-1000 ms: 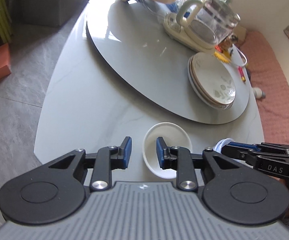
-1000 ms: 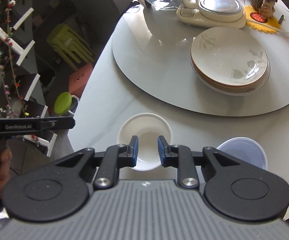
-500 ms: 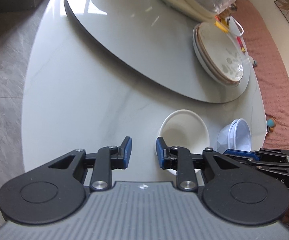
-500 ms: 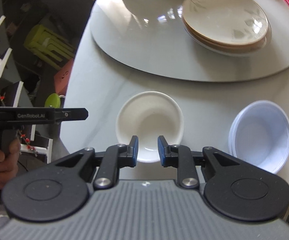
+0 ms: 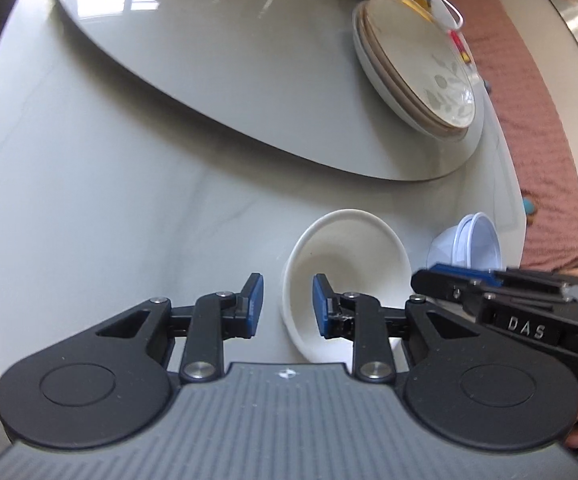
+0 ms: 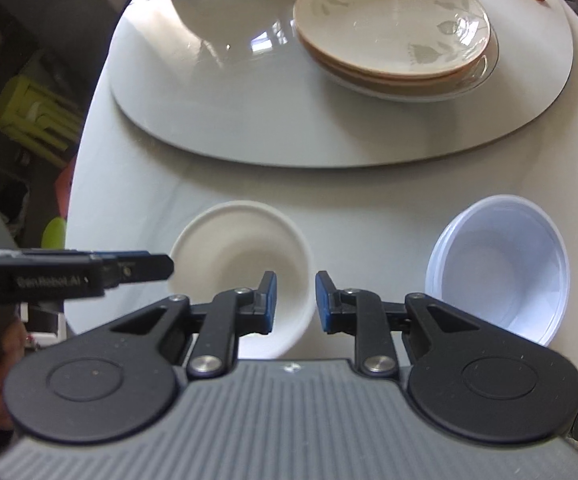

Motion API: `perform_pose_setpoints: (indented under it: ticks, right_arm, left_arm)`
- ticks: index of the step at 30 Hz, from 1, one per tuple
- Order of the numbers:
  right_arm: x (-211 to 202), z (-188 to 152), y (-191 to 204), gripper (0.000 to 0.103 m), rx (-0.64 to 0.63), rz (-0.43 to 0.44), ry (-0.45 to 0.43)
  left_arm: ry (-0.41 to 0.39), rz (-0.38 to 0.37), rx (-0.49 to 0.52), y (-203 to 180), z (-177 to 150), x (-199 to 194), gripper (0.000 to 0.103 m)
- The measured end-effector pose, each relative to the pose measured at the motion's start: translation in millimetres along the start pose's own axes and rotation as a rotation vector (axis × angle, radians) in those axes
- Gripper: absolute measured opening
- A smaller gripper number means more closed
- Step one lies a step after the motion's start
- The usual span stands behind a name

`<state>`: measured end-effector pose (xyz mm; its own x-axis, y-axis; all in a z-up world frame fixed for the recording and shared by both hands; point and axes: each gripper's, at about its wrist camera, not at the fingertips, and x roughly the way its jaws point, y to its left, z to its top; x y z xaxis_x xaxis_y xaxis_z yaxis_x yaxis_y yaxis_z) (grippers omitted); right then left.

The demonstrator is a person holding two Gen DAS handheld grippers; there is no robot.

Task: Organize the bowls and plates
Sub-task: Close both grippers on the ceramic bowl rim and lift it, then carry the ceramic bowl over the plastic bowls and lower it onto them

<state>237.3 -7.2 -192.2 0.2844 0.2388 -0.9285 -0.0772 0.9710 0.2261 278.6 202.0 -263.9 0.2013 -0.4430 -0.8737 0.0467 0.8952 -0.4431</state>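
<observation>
The left tool (image 5: 285,304) has its jaws a little apart, one on each side of the white bowl's (image 5: 345,264) near rim, gripping nothing. The right tool (image 6: 295,300) does the same at the bowl's other side, also empty. The bowl sits alone on the table (image 5: 109,200). Nearby, the blue bowls (image 6: 501,264) and the plates (image 6: 393,20) on the turntable (image 6: 217,92) are already stacked. I think only the white bowl is left.
</observation>
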Motion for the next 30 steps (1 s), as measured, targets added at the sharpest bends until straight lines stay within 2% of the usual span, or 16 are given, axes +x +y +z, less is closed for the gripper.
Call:
perform_pose_setpoints:
  ticks: [5,9,13,16,23,30]
  right_arm:
    - [11,2,-2,0.025,0.005,-0.023,0.007]
    - [24,0,-2,0.023,0.0,-0.036,0.06]
    - [31,-2,-1,0.019,-0.003,-0.038,0.081]
    - [33,-2,-3,0.017,-0.006,-0.032,0.081]
    - [29,0,-15,0.013,-0.001,0.007,0.086]
    - [8,1,-19,0.013,-0.045,0.043,0.042]
  left_arm:
    - [0.053,-0.012,0.001,0,5,19,0.031]
    - [0.07,-0.008,0.001,0,4,27,0.03]
    - [0.068,0.0,0.021,-4,4,30,0.027]
    - [0.084,-0.015,-0.002,-3,3,34,0.024]
    - [0.065,0.008,-0.015,-10,0,28,0.024]
    - [0.012,-0.014,-0.041,-27,-5,1,0.024]
